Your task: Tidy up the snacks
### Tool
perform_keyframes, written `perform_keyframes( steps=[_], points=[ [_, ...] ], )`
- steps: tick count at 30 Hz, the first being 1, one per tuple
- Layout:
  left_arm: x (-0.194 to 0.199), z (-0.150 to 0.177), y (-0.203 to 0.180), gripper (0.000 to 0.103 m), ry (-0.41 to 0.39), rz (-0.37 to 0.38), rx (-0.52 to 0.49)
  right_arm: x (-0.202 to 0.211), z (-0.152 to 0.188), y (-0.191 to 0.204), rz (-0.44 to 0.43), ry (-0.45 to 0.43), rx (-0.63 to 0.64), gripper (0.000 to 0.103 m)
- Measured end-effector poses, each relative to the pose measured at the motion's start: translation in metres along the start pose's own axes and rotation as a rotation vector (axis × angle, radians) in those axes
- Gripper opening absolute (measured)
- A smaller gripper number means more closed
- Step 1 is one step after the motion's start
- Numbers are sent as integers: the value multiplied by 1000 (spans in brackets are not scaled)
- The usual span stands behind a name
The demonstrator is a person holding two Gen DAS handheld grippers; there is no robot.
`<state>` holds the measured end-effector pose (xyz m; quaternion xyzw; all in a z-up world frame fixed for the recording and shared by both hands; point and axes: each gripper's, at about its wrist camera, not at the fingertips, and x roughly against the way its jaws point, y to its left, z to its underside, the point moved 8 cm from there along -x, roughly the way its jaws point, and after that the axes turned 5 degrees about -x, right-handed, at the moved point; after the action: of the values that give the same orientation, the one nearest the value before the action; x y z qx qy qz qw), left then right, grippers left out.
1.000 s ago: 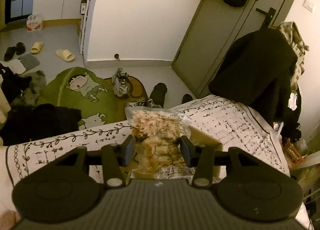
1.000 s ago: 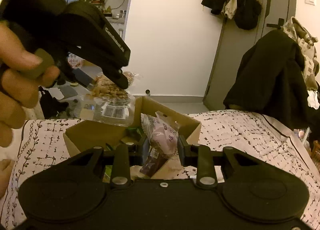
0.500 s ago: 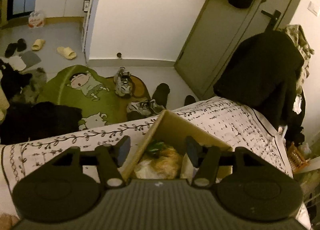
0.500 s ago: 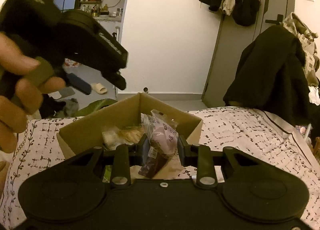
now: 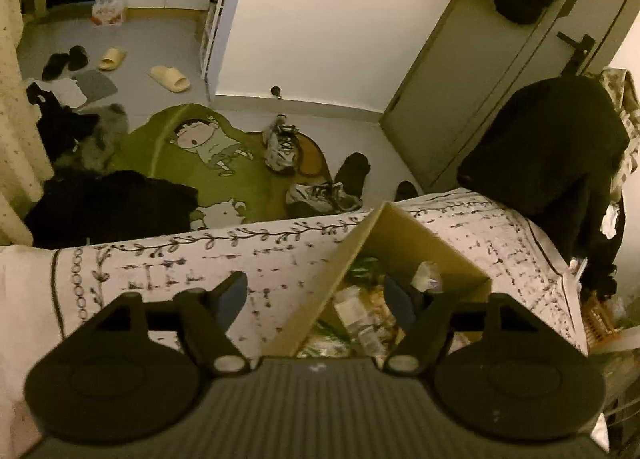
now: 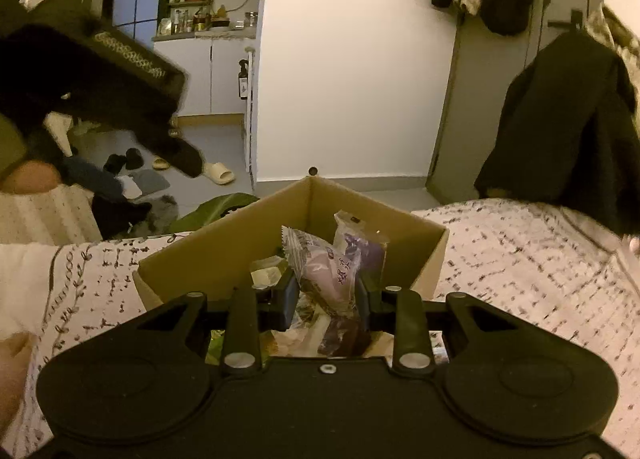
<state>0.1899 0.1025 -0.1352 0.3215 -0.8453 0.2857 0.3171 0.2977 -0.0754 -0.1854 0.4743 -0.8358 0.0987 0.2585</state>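
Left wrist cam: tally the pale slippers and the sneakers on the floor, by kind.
Pale slippers: 2
Sneakers: 2
Total: 4
The dark shapes near them are too unclear to tell, so they are not counted.

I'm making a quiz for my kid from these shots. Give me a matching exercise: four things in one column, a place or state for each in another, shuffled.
Things:
1. left gripper
2. right gripper
3. cardboard box
4. green cartoon rug

Places or states:
A. lies on the floor
B. clamped on a purple snack packet
C. stands on the patterned cloth, snacks inside
D. jaws opening, gripping nothing

Pairs: 1-D, 2-B, 3-C, 4-A
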Motion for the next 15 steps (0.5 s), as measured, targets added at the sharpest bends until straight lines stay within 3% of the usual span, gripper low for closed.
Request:
perform_keyframes(
  steps=[6, 9, 11, 13, 15],
  points=[
    [3, 10, 3, 78, 0, -1, -29, -10, -8, 2, -5, -8, -42, 31],
    [1, 20, 3, 78, 5, -12, -50, -12, -10, 4, -34, -6, -96, 46],
    [-1, 27, 1, 78, 15, -6, -55, -6, -12, 6, -46, -27, -89, 69],
    [-1, 30, -2, 78, 18, -2, -63, -1, -13, 3, -24, -40, -111, 82],
    [0, 32, -8, 78, 16, 1, -63, 4, -17, -2, -29, -57, -145, 85]
  ],
)
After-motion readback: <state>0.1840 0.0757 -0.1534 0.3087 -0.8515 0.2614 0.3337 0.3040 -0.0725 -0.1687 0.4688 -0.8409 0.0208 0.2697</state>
